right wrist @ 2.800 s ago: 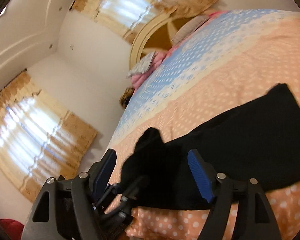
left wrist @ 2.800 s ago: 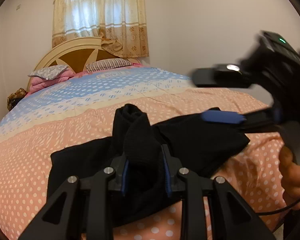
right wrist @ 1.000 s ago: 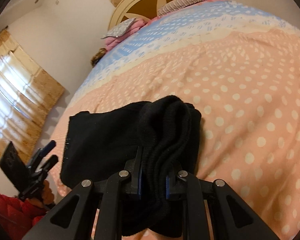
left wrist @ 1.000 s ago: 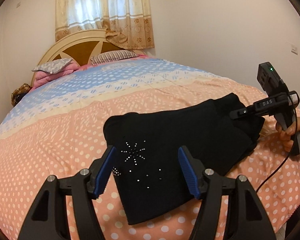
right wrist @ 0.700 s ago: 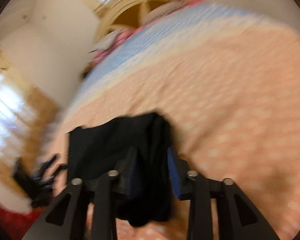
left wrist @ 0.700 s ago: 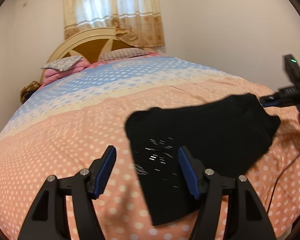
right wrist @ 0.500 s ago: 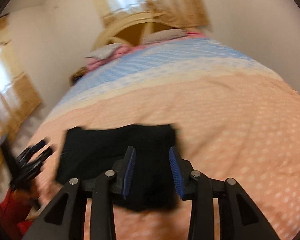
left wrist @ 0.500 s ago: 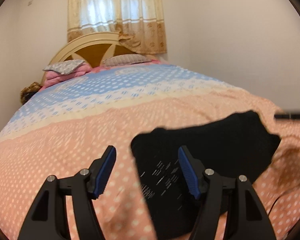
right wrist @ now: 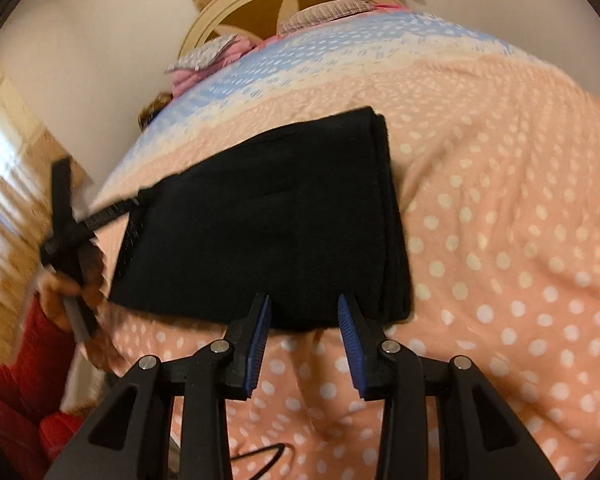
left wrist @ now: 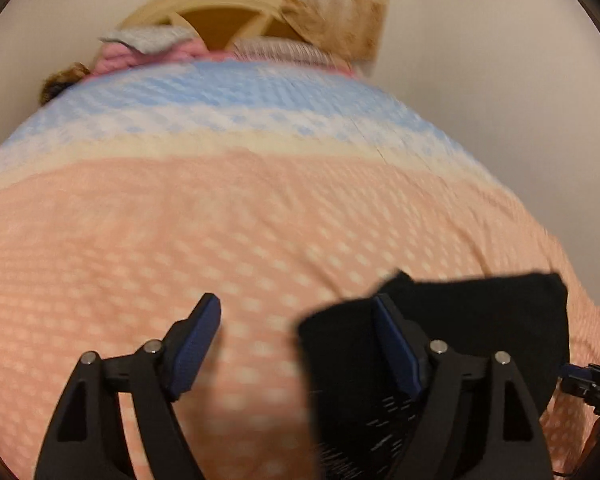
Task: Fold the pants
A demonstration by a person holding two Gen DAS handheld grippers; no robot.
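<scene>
Left wrist view, blurred: the left gripper (left wrist: 296, 344) stands wide, its jaws just having opened further, and nothing is gripped; its left blue pad hangs over bare bedspread (left wrist: 220, 232), while its right finger (left wrist: 396, 348) shows in front of the left edge of the black pants (left wrist: 480, 320), so the cloth sits off to the right rather than squarely between the jaws. I cannot tell whether that finger touches the fabric. The pants lie as a compact dark block near the bed's front right corner, which reads as a fold already made, with the hand free of it. A bit of the right gripper's body pokes in at the lower right edge. Right wrist view, sharper: the pants (right wrist: 268, 224) rest flat as a neat rectangle on the peach, dotted part of the bedspread (right wrist: 500, 220), stacked layers showing along the right edge. The right gripper (right wrist: 304, 328) is narrowly parted and holds nothing; its tips hover just at the near edge of the garment, bedspread visible between them, so the cloth looks released to lie by its own weight. At the left, the person's left hand (right wrist: 66, 280) carries the left gripper (right wrist: 134, 200), whose tips lie at the far left corner of the pants. The folding looks finished or close to it
</scene>
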